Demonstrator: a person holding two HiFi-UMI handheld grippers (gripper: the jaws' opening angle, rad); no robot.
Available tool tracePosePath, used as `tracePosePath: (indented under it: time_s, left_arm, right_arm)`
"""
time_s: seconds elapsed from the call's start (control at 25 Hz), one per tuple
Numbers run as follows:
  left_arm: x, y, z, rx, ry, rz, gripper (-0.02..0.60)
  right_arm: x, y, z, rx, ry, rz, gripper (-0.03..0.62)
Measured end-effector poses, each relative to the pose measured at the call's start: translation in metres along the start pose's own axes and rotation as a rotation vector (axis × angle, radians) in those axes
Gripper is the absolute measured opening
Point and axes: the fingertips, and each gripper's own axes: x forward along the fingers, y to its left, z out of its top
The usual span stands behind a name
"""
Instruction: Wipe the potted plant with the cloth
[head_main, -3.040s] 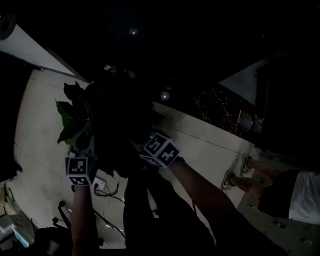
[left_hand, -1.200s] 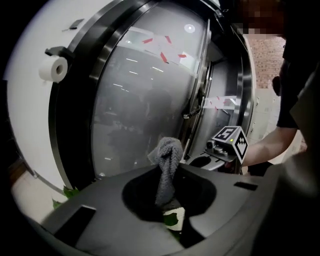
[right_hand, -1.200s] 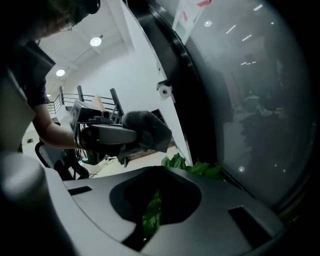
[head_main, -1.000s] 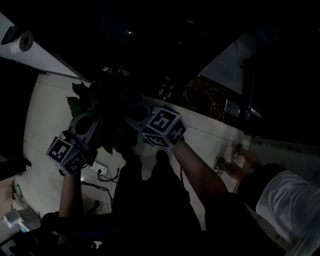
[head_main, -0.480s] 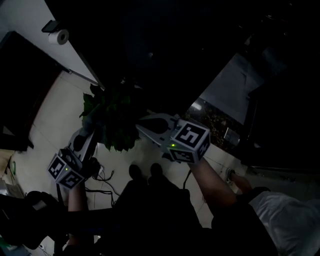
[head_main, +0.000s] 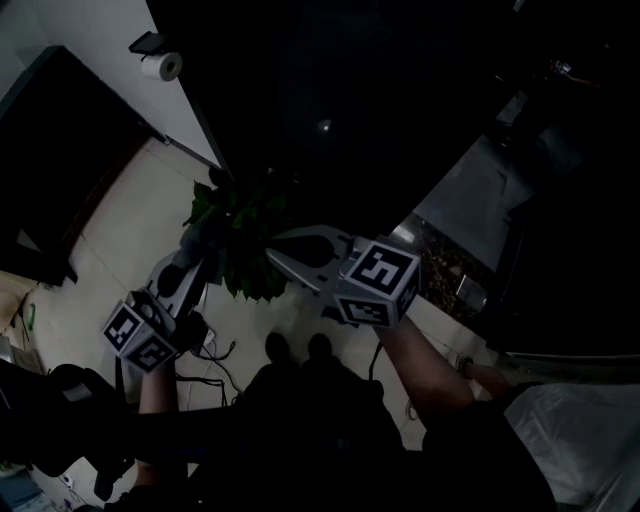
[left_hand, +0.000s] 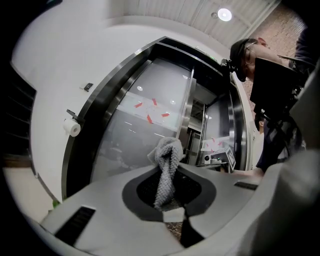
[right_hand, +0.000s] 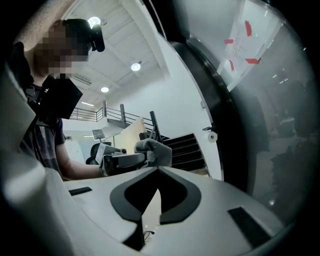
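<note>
1. Beside the potted plant (head_main: 248, 250), above pale floor (head_main: 120, 220), the left gripper (left_hand: 168, 169) clamped the grey cloth (left_hand: 167, 152) between its jaws.
2. Right gripper (right_hand: 157, 169) hovered near the leaves, tips together, holding nothing.

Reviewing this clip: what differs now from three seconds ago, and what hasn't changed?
The right gripper has backed out of the potted plant: its jaws, buried in the leaves before, now show beside them, shut and empty. The head view has swung, shifting the plant rightward in frame. The left gripper stays at the plant's left side; it is shut on the cloth.
</note>
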Motion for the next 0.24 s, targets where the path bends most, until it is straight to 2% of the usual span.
tracePosePath:
  time_s: [0.24]
  left_arm:
    - [-0.009, -0.006, 0.005, 0.013, -0.002, 0.011, 0.021]
  right_arm:
    - [0.004, 0.016, 0.004, -0.006, -0.001, 0.028, 0.0]
